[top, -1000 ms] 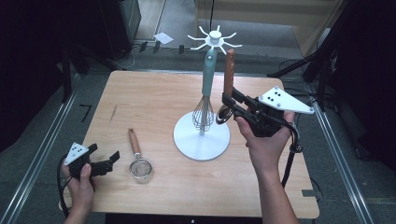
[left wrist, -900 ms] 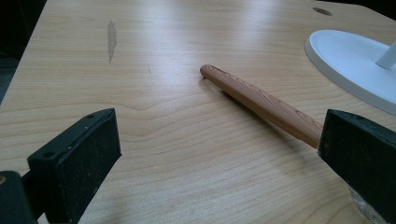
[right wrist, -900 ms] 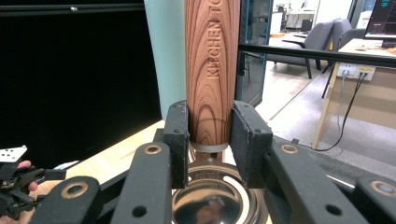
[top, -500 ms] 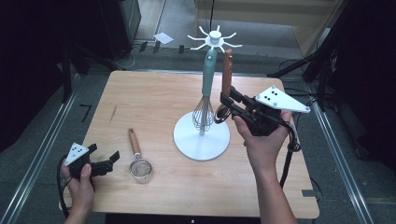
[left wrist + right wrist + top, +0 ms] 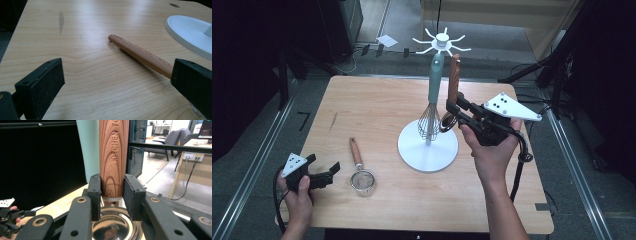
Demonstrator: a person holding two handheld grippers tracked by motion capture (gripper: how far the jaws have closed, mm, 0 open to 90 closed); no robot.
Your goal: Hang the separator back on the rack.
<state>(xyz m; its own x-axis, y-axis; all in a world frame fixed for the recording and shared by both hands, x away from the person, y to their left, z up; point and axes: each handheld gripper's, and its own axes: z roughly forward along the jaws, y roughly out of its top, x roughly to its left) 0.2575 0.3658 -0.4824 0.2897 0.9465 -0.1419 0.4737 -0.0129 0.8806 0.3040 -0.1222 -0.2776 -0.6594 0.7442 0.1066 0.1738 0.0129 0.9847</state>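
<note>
From the high view, the right gripper [image 5: 454, 106] pinched a wooden-handled spoon [image 5: 454, 80] that hung upright from the white rack [image 5: 428, 150], just beside the teal whisk [image 5: 432, 100]. The left gripper [image 5: 324, 169] sat low near the front edge of the worktop [image 5: 377, 105], jaws spread, close to a small strainer [image 5: 360, 172] lying flat.

In the left gripper view, the jaws were wide apart with nothing between them. The strainer's wooden handle [image 5: 141, 55] lay on the worktop ahead, and the rack base [image 5: 190, 32] showed at the right.

In the right gripper view, both pads pressed on the low end of the spoon handle [image 5: 113, 157], just above the shiny metal bowl [image 5: 113, 227]. The spoon looked stiff and quite light. The wood would likely grip well, but the metal looked slippery. Low on the handle seemed a good place to hold, since the heavy bowl end would swing less.
</note>
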